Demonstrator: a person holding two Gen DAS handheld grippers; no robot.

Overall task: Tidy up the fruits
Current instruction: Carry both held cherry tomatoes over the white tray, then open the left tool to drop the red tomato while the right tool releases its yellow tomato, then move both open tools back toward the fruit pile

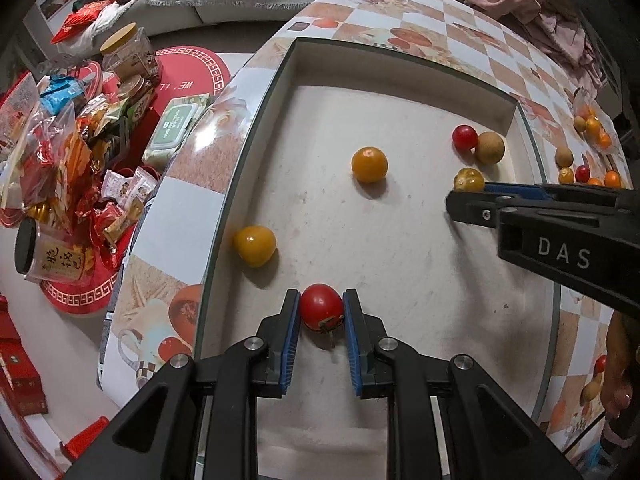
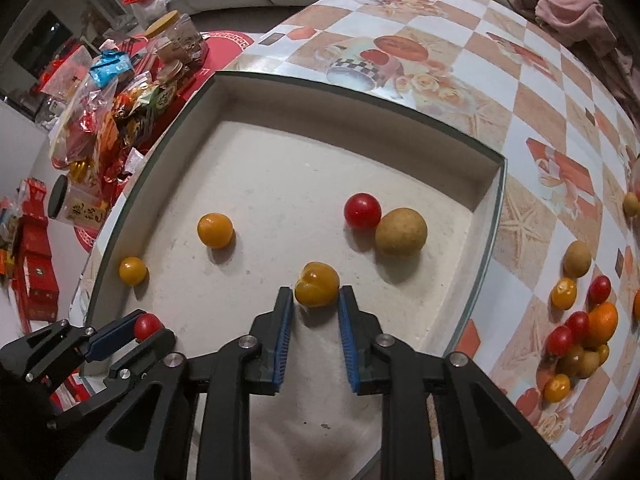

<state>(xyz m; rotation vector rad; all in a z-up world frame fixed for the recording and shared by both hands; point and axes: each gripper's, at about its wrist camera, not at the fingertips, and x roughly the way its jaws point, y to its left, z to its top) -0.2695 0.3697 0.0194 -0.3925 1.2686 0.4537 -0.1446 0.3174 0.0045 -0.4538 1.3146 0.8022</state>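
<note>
Left gripper (image 1: 321,309): pads clamped on red cherry tomato (image 1: 321,306), near-left in tray (image 1: 404,60). Right gripper (image 2: 316,300): narrow, straddling yellow tomato (image 2: 317,284); contact unclear. Fruit likely light, thin-skinned, slippery: grip at widest girth, gently.

A glossy sheen is shown by the red tomato (image 1: 321,306) and the yellow tomato (image 2: 317,284). The tray floor (image 1: 400,248) appears matt and rough; the checked tabletop (image 2: 532,128) looks smooth, glassy. Ribbed blue pads (image 1: 291,334) line matt black plastic.
</note>
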